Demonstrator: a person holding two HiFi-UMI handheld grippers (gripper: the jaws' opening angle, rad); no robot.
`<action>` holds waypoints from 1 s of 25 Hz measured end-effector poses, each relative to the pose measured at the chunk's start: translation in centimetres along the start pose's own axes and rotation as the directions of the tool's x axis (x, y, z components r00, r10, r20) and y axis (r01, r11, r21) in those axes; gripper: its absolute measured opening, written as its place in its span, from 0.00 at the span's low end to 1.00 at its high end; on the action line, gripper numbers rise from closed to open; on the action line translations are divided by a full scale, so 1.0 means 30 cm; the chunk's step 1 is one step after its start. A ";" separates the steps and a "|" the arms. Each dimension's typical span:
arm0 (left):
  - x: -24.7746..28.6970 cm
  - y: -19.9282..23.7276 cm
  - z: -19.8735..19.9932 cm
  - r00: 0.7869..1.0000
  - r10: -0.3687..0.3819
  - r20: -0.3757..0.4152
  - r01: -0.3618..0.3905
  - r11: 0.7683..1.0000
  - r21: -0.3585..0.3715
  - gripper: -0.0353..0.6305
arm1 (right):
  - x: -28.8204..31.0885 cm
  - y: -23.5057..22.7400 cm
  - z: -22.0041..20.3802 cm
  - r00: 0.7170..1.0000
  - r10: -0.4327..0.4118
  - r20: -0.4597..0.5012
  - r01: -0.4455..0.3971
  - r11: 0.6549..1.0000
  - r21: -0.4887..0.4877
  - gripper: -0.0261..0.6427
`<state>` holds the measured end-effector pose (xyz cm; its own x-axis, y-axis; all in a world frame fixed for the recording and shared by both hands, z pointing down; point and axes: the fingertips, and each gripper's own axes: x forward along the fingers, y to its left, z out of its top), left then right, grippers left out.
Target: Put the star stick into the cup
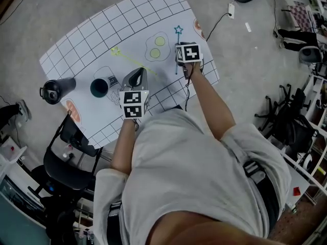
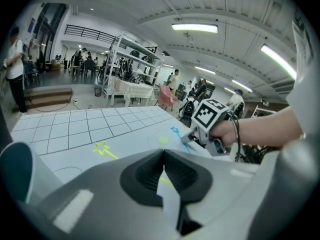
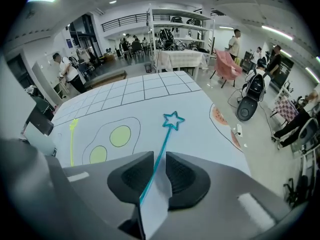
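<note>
The right gripper (image 3: 160,156) points steeply down at the white gridded mat (image 1: 76,45) covering the worktop. Its jaws are released, standing slightly apart. The thin blue star-tipped stick (image 3: 165,140) lies flat on the mat and runs through the gap between them, star end pointing away. The left gripper (image 2: 163,154) hovers over the mat with its jaws clenched together on nothing. The dark teal cup (image 1: 99,87) stands upright just left of it, well apart from the blue stick. A yellow star-tipped stick (image 1: 116,51) lies on the mat between.
</note>
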<state>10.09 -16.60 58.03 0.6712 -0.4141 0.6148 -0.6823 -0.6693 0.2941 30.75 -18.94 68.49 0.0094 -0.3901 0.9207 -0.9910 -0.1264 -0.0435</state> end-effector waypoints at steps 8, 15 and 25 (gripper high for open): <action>0.004 -0.001 -0.007 1.000 -0.006 -0.021 0.007 1.000 0.019 0.06 | 0.012 0.003 0.004 0.999 -0.038 -0.023 0.037 0.998 -0.058 0.13; -0.034 -0.013 -0.008 1.000 0.002 -0.007 -0.001 1.000 0.029 0.06 | -0.020 0.020 0.025 0.998 0.010 0.062 -0.008 0.999 -0.036 0.06; -0.143 -0.012 0.035 0.994 0.063 0.084 -0.068 0.996 0.057 0.06 | -0.218 0.256 0.161 0.926 0.204 0.317 -0.188 0.979 -0.078 0.06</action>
<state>7.78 -15.23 54.52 0.6490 -0.5061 0.5681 -0.7087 -0.6738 0.2092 23.72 -21.75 60.25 -0.1508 -0.6765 0.7208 -0.9824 0.0211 -0.1857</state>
